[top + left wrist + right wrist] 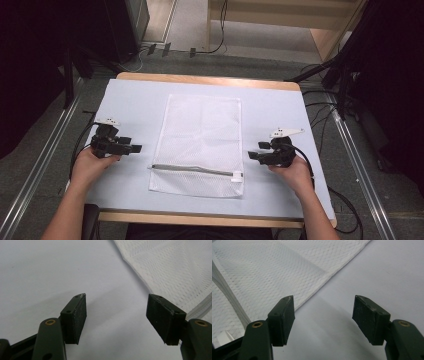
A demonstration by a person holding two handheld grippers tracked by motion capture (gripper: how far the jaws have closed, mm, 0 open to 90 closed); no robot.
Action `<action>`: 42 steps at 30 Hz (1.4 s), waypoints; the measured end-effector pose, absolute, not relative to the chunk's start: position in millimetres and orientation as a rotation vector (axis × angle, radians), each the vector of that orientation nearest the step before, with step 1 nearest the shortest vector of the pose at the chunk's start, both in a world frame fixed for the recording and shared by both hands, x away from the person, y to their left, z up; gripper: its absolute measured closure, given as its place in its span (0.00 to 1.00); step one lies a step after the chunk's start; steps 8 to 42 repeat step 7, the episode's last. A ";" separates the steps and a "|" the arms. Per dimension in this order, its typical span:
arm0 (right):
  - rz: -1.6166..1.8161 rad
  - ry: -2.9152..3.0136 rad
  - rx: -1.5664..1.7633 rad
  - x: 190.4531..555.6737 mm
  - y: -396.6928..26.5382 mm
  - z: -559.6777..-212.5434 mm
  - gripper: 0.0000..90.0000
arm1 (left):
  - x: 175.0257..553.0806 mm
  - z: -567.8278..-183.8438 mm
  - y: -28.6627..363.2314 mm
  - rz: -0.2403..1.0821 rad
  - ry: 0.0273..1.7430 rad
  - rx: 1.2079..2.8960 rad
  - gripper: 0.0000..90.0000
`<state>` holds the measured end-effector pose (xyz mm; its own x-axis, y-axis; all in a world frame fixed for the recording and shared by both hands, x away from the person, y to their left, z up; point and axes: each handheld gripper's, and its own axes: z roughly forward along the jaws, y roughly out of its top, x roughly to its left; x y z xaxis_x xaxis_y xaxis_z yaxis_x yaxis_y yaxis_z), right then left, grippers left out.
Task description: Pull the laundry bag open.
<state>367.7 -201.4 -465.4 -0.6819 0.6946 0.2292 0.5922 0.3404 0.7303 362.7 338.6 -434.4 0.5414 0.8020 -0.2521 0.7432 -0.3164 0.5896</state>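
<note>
A white mesh bag [200,145] is lying flat in the middle of the table [130,100]. From the high view, the whole bag is showing, with a grey zipper [192,170] running across it near the person's side. The left gripper [134,148] is sitting just left of the bag, and the right gripper [252,155] is sitting just right of it. Both are pointing in toward the bag, and neither is touching it.

The left gripper view is looking close at the bag's edge [135,270] and its net weave, which the high view is too far away to show. The jaws are standing wide with nothing between them.

The right gripper view is showing the bag's other edge [329,273] and a bit of the zipper [227,297]. These jaws are standing wide too, over bare table.
</note>
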 end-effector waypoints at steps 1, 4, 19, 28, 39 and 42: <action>1.260 2.469 1.192 367.9 -201.7 -465.6 0.39 | 362.9 -434.6 339.0 0.116 1.244 2.110 0.37; 1.259 2.461 1.209 368.0 -201.7 -466.3 0.38 | 363.8 -435.3 339.8 0.125 1.251 2.114 0.34; 1.251 2.458 1.210 368.6 -202.4 -467.1 0.37 | 364.6 -436.3 340.5 0.148 1.254 2.114 0.31; 1.251 2.458 1.210 368.6 -202.4 -467.1 0.37 | 364.6 -436.3 340.5 0.148 1.254 2.114 0.31; 1.251 2.458 1.210 368.6 -202.4 -467.1 0.37 | 364.6 -436.3 340.5 0.148 1.254 2.114 0.31; 1.251 2.458 1.210 368.6 -202.4 -467.1 0.37 | 364.6 -436.3 340.5 0.148 1.254 2.114 0.31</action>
